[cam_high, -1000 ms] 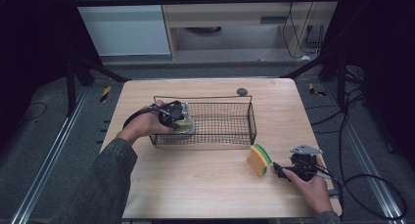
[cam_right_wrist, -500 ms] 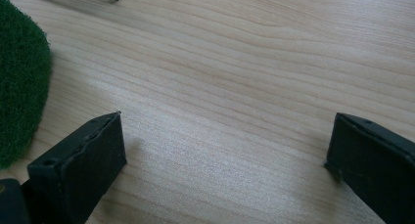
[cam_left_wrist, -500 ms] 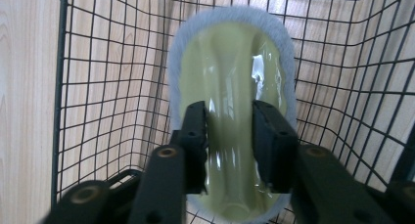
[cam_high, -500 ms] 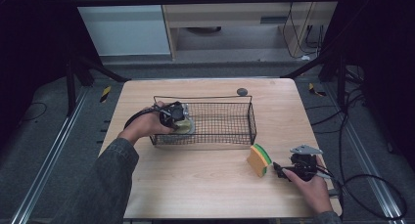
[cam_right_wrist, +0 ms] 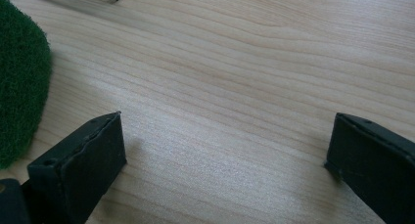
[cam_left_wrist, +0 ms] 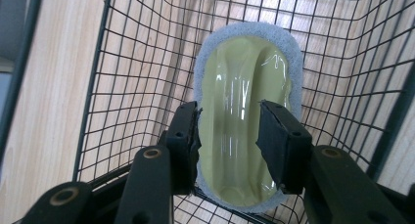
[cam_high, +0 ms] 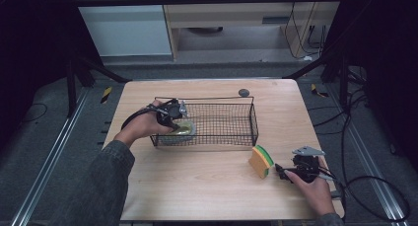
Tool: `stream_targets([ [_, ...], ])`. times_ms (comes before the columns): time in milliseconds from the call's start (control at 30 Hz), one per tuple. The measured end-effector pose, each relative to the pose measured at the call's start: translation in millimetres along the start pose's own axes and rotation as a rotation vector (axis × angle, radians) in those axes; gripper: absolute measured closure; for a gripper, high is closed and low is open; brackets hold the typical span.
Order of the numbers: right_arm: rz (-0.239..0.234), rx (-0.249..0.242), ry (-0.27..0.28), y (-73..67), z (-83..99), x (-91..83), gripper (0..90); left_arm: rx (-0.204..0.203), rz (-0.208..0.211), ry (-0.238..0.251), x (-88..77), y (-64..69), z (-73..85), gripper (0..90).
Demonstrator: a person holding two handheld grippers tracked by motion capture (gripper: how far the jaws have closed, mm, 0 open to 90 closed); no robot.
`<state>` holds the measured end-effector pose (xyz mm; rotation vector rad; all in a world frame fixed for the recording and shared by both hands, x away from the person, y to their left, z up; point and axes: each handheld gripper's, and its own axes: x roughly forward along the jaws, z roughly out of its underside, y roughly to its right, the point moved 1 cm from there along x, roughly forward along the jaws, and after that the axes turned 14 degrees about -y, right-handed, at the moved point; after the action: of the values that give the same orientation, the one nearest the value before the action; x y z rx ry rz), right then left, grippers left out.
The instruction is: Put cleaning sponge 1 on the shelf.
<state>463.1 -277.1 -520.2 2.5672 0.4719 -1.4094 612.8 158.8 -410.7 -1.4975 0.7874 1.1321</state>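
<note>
We note the left gripper (cam_left_wrist: pixel 229 136) in the wire basket (cam_high: pixel 231 122), jaws just opening around the scrubber (cam_left_wrist: pixel 244 87). The right gripper (cam_right_wrist: pixel 227 160) rests open beside the sponge (cam_high: pixel 261 162).

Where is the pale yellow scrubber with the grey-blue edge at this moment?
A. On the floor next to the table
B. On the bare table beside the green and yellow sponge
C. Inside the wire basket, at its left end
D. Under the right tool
C: the scrubber lies on the mesh floor inside the wire basket, at its left end, between the jaws of the left tool.
</note>
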Motion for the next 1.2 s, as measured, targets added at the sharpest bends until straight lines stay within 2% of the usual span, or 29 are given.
stream_targets([
  [267,0.0,0.0,0.0,0.0,0.0,0.0,1.1,-0.054,-0.018,0.074,-12.4,-1.8,4.6,54.3],
  [500,0.0,0.0,0.0,0.0,0.0,0.0,1.1,-0.086,-0.032,0.106,-20.6,-2.6,8.3,45.3],
  [600,0.0,0.0,0.0,0.0,0.0,0.0,1.1,-0.127,-0.04,0.119,-24.3,-2.7,10.5,37.8],
  [633,0.0,0.0,0.0,0.0,0.0,0.0,1.1,-0.127,-0.04,0.119,-24.3,-2.7,10.5,34.5],
  [667,0.0,0.0,0.0,0.0,0.0,0.0,1.1,-0.151,-0.038,0.126,-26.9,-1.8,11.9,31.1],
  [700,0.0,0.0,0.0,0.0,0.0,0.0,1.1,-0.151,-0.038,0.126,-26.9,-1.8,11.9,27.1],
  [733,0.001,-0.001,0.0,0.1,0.0,0.0,1.1,-0.178,-0.041,0.13,-29.5,-0.5,13.6,22.6],
  [800,0.0,-0.001,-0.001,0.1,0.0,-0.1,1.1,-0.206,-0.036,0.151,-32.7,1.1,16.1,17.9],
  [833,0.0,-0.001,-0.001,0.1,0.0,-0.1,1.1,-0.206,-0.036,0.151,-32.7,1.1,16.1,15.2],
  [867,0.001,-0.006,-0.001,0.4,0.0,0.0,1.3,-0.221,-0.026,0.161,-34.5,1.9,17.6,15.2],
  [933,-0.013,-0.026,-0.007,0.2,0.2,-3.9,8.9,-0.266,-0.005,0.193,-38.8,5.0,23.3,10.6],
  [1000,-0.009,-0.041,0.014,-0.8,0.5,-10.9,6.2,-0.289,0.0,0.214,-41.4,7.0,28.4,8.4],
  [1100,-0.005,-0.042,0.035,-3.3,1.5,-19.8,8.0,-0.313,0.008,0.233,-44.1,9.0,34.3,7.0],
  [1200,-0.002,-0.071,0.054,-11.6,4.5,-34.2,8.7,-0.352,0.002,0.262,-49.9,11.6,48.0,6.8],
])
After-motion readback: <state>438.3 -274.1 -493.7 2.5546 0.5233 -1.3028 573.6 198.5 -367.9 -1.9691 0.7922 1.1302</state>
